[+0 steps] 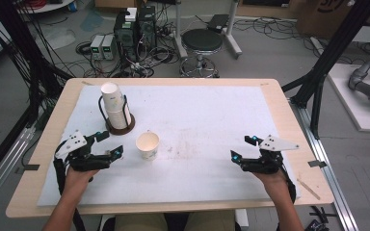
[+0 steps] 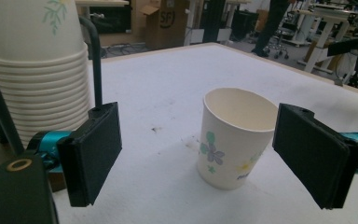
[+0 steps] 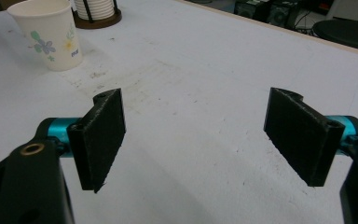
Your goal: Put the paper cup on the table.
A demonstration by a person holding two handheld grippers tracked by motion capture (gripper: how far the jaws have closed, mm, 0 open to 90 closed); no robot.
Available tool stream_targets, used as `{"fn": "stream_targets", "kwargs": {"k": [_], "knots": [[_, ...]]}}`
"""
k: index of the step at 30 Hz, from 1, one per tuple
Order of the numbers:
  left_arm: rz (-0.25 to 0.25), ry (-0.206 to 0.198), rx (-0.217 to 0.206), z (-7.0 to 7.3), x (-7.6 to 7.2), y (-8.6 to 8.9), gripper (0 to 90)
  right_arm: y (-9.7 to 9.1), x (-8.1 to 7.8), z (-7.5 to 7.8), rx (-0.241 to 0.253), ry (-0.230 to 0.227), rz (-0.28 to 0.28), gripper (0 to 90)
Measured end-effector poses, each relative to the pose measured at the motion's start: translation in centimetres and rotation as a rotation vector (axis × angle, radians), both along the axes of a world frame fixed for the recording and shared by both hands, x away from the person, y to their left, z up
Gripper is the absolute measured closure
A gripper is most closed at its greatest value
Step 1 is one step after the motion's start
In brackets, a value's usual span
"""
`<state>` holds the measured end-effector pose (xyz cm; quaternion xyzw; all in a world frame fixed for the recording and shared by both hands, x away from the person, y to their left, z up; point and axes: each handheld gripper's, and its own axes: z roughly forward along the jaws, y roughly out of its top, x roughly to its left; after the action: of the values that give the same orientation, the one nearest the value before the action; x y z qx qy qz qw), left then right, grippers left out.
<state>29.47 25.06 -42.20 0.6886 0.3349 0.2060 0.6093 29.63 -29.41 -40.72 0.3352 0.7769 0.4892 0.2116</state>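
A single paper cup (image 1: 147, 145) with a flower print stands upright on the white mat, mouth up and empty. My left gripper (image 1: 110, 144) sits just left of it, open. In the left gripper view the cup (image 2: 233, 140) stands a little past the two black pads, touching neither, with my left gripper (image 2: 198, 140) wide around the gap. A tall stack of paper cups (image 1: 115, 108) stands in a black wire holder on a round brown base, behind the left gripper. My right gripper (image 1: 242, 147) rests at the right of the mat, open with nothing between its pads (image 3: 196, 135); the cup (image 3: 46, 37) is far off at its upper left.
The white mat (image 1: 197, 110) covers most of the wooden table (image 1: 289, 120). The cup stack (image 2: 32, 70) rises close on the left of the left gripper view. On the floor beyond the table are a black stool (image 1: 201, 42), computer boxes (image 1: 135, 29) and cables.
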Motion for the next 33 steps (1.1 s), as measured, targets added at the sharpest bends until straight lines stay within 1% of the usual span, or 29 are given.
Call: {"fn": "stream_targets", "kwargs": {"k": [3,8,13,16,21,25,28,33], "knots": [[0.007,-0.014,0.000,0.0,-0.1,0.2,15.5,-0.2,0.1,-0.1,0.003,-0.002,-0.010,20.8],[0.015,-0.021,-0.015,0.0,-0.1,0.4,15.5,-0.4,0.2,-0.3,0.005,-0.002,-0.013,20.8],[0.007,-0.018,-0.012,0.0,-0.4,0.6,15.6,-0.5,0.1,-0.1,0.015,-0.016,-0.024,20.8],[0.012,-0.025,-0.016,0.1,-0.8,0.8,15.6,-0.5,0.1,0.1,0.016,-0.023,-0.032,20.8],[0.023,-0.036,-0.020,0.3,-1.4,1.1,15.7,-0.2,-0.2,0.3,0.003,-0.035,-0.026,20.8],[0.030,-0.037,-0.017,0.3,-1.6,1.3,15.7,-0.1,-0.4,0.5,0.011,-0.039,-0.025,20.8],[0.033,-0.038,-0.024,0.3,-1.6,1.4,15.7,-0.1,-0.4,0.5,0.013,-0.039,-0.026,20.8],[0.033,-0.037,-0.023,0.2,-1.6,1.4,15.7,-0.1,-0.3,0.4,0.007,-0.037,-0.023,20.8]]}}
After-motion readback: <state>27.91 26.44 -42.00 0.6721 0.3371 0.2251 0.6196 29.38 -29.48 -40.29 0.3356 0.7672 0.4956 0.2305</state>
